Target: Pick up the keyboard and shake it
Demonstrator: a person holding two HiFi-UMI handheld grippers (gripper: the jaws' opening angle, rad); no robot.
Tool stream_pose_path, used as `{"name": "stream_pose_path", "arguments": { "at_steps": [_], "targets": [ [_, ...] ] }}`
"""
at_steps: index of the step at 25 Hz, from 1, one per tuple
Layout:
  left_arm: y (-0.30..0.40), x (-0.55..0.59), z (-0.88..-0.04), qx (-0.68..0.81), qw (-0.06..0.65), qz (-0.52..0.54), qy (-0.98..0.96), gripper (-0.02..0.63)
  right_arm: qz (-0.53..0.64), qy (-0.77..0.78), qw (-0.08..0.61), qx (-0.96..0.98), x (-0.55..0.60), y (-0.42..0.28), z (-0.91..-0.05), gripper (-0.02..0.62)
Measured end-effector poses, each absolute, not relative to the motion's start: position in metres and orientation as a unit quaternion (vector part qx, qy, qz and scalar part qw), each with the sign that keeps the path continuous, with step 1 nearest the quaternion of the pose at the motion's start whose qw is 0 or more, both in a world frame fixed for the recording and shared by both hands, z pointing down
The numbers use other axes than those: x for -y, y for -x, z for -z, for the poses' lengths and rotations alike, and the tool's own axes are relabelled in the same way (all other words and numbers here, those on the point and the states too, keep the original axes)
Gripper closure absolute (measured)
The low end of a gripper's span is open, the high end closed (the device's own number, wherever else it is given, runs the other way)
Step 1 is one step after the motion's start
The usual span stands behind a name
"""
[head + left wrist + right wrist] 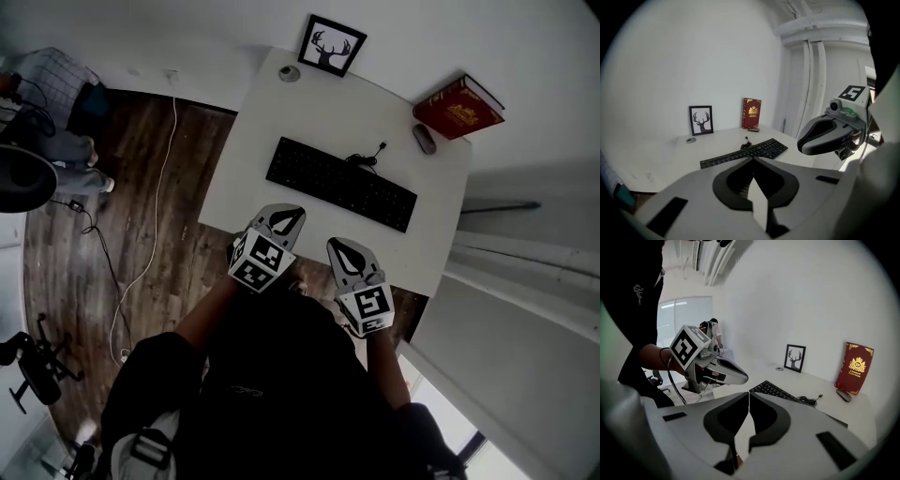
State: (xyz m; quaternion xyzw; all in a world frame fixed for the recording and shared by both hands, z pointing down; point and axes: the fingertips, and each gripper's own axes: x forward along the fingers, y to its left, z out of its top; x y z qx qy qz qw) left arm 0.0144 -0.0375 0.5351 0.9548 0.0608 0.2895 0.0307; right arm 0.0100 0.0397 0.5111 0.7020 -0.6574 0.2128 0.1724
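Lighting's soft, even daylight across all 3 views, no hard shadows. The white desk and wall read bright w/o real glare. In head view the floor and my dark top go near black. Both gripper views: heavy fisheye, black vignette at corners. The window is blown out. I see the keyboard fairly sharp; close foreground is soft.

Walls: plain white, facing the left hand-held gripper and the right hand-held gripper.
Tabletop: white, directly ahead of both, set against the wall.
Floor: dark wood planks, left of the left hand-held gripper; a white cable trails across it.
Pipes: white, vertical, in the corner beyond the right hand-held gripper.
Window: bright panes, behind the left hand-held gripper.
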Motion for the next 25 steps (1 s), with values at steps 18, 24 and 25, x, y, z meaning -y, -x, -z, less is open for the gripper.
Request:
{"name": "stream_pose_path", "arguments": {
  "at_steps": [18,24,25],
  "targets": [
    [-0.042,0.118,-0.585,-0.129,0.029,-0.356,-0.925,0.603,-0.254,-0.689,0.219,0.642,0.014,-0.021,-0.550,0.572],
    [-0.055,0.154,-0.599,-0.108,0.038,-0.401,-0.909,0.601,-0.246,-0.667,0.220,0.668,0.042,-0.050,-0.556,0.572],
    [-0.059,0.160,-0.601,-0.111,0.030,-0.414,-0.903,0.600,-0.240,-0.663,0.228,0.671,0.047,-0.057,-0.556,0.572]
  ]
}}
